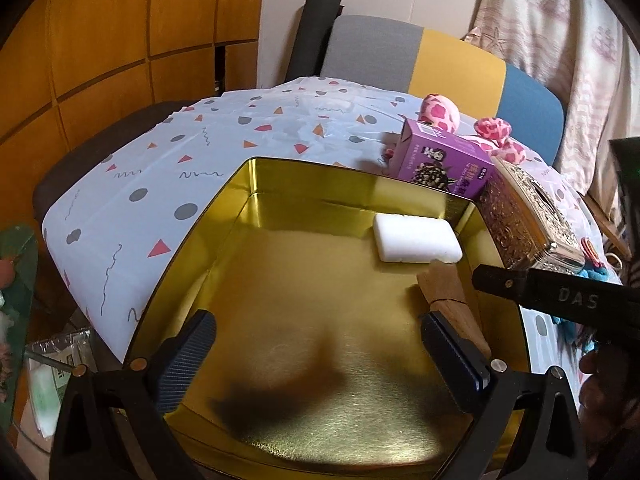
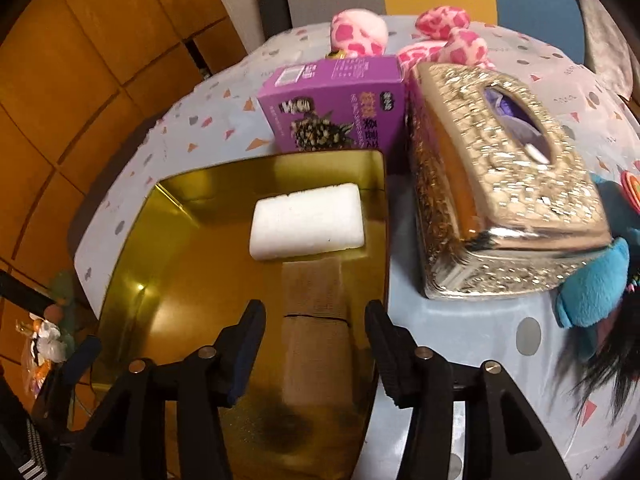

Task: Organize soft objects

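Both grippers, left (image 1: pixel 316 356) and right (image 2: pixel 316 344), gape empty over the gold tin (image 1: pixel 248 216). "DAS" marks the right gripper's arm. Only the right view shows the blue plush (image 2: pixel 596 284) beside the tin.

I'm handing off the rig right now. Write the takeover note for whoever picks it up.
Left gripper: open, empty, over the gold tin.
Right gripper: open, empty, over the tin's right side, above the tan folded cloth.
Done: white sponge and tan cloth lie in the tin.
Left: pink spotted plush behind the purple box, blue plush right of the ornate tissue box, both on the table.
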### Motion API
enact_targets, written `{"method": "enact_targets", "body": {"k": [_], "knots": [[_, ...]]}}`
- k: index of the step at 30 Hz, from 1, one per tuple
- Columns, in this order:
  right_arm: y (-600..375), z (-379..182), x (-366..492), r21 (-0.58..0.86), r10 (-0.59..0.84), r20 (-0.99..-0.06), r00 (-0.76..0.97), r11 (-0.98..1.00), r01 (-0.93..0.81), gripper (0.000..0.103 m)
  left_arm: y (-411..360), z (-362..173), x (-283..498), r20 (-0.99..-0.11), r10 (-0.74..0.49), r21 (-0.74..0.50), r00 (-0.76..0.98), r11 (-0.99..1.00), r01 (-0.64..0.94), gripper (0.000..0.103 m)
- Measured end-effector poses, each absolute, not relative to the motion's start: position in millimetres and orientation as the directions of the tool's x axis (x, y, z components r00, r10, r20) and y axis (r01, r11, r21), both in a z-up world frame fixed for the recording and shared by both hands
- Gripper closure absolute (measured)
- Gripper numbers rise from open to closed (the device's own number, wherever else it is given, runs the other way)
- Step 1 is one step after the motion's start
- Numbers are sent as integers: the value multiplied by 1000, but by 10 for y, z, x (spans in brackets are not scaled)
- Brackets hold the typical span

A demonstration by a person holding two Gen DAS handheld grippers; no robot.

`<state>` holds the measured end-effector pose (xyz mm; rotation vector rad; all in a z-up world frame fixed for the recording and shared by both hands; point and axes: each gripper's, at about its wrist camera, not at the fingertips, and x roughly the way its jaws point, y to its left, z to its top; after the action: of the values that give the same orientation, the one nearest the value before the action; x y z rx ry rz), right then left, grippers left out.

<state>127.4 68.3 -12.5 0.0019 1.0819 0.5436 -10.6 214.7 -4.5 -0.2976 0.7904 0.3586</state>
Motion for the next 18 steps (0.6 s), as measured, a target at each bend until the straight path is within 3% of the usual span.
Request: {"method": "enact_targets", "body": {"k": [18], "knots": [[-266,280,861,97,273,-725,632,949,-299,51,1688,128,-109,-709,159,-69,687,954,-293,0]]}}
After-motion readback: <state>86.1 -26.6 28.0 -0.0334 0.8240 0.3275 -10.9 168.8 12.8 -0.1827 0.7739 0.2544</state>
